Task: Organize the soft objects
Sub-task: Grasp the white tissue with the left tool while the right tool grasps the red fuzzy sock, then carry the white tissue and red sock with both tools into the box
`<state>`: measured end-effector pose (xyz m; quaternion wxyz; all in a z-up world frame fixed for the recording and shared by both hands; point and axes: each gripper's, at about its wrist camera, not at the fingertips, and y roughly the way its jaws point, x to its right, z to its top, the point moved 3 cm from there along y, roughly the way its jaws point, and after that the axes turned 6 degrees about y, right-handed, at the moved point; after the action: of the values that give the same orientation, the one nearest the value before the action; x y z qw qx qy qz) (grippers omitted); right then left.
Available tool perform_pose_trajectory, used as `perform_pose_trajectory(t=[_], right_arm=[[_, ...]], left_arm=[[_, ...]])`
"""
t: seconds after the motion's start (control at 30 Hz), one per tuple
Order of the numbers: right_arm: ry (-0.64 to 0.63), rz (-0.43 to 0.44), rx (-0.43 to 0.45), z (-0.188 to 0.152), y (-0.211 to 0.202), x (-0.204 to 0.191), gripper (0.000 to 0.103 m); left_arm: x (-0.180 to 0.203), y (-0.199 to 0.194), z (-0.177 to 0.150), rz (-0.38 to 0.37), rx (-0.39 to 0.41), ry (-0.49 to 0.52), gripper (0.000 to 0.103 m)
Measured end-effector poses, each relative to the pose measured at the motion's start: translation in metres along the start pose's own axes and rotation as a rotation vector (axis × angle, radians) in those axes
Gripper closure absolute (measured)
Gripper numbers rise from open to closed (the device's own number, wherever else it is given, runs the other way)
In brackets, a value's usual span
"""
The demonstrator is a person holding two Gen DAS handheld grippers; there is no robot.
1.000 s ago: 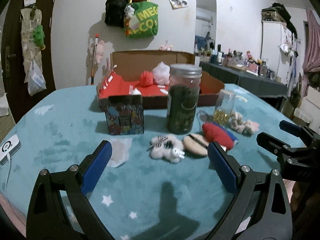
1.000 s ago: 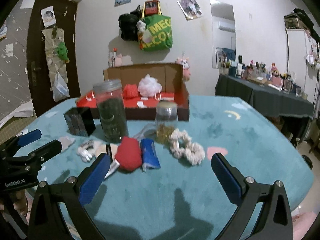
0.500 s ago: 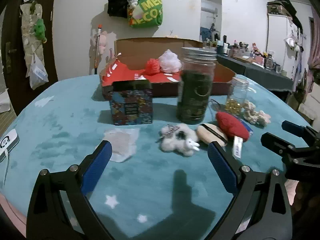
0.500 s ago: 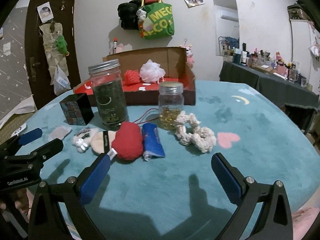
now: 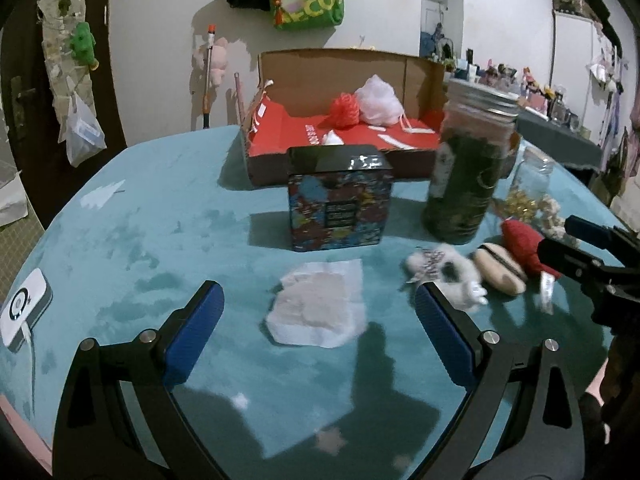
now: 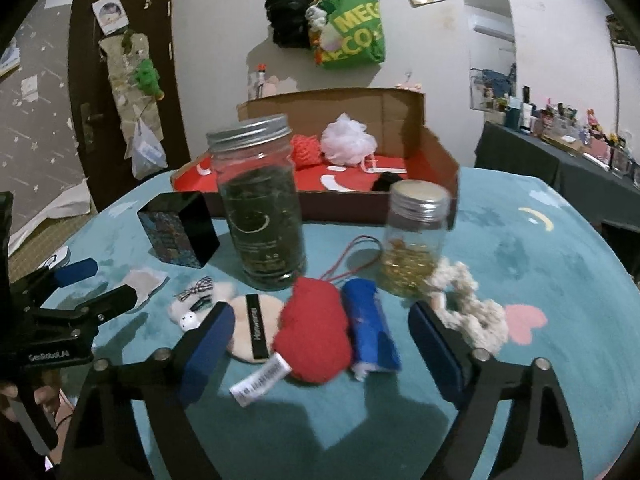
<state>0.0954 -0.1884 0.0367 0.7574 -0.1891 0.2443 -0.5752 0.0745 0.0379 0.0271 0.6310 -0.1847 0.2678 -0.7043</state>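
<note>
We see the worktop (image 6: 540, 280), covered in teal cloth, carrying everything. At its far side lies an open cardboard box (image 6: 400, 112) with a red lining, holding a white mesh puff (image 6: 348, 142) and a red mesh puff (image 6: 306, 150). In front of the box stand a tall jar (image 6: 262, 208) with dark contents, a patterned tin (image 5: 340, 196) and a small jar (image 6: 414, 236) of yellow pieces.

The soft objects lie in a row in front of the jars: a cream scrunchie (image 6: 468, 304) at the right, then a blue roll (image 6: 372, 324), a red plush (image 6: 314, 332) with a white tag, a beige powder puff (image 6: 250, 326) and a small white plush (image 6: 200, 304). A white wipe (image 5: 320, 306) lies flat, apart to the left.

The right gripper (image 6: 320, 344) has just been closing; its fingers (image 6: 208, 344) are still apart, with the red plush and blue roll between them, unpressed. The left gripper (image 5: 320, 336) holds its fingers (image 5: 196, 332) wide on either side of the wipe, gripping nothing.
</note>
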Motion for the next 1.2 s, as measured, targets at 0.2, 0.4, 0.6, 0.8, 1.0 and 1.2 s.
perform_pose_trajectory(t=[0.2,0.4,0.6,0.8,1.0,1.2], right_arm=[[-0.013,0.016,-0.057,0.0,0.019,-0.005,0.037],[-0.021,0.022,-0.105,-0.004,0.028,-0.004,0.063],[-0.017,0.039,-0.092,-0.004,0.022,-0.001,0.068],[-0.013,0.055,-0.059,0.0,0.006,0.001,0.069],[-0.022,0.055,-0.029,0.005,-0.007,0.004,0.069],[-0.022,0.058,-0.029,0.006,-0.009,0.004,0.069]], left_arm=[[-0.007,0.016,0.002,-0.027,-0.044,0.033,0.027],[-0.005,0.033,-0.004,-0.091,-0.117,0.044,0.072],[-0.001,0.027,-0.002,-0.107,-0.089,0.044,0.081],[0.012,0.008,0.009,-0.135,-0.033,0.07,0.081],[0.026,-0.005,0.017,-0.164,0.002,0.09,0.081],[0.034,-0.008,0.019,-0.172,0.003,0.1,0.081]])
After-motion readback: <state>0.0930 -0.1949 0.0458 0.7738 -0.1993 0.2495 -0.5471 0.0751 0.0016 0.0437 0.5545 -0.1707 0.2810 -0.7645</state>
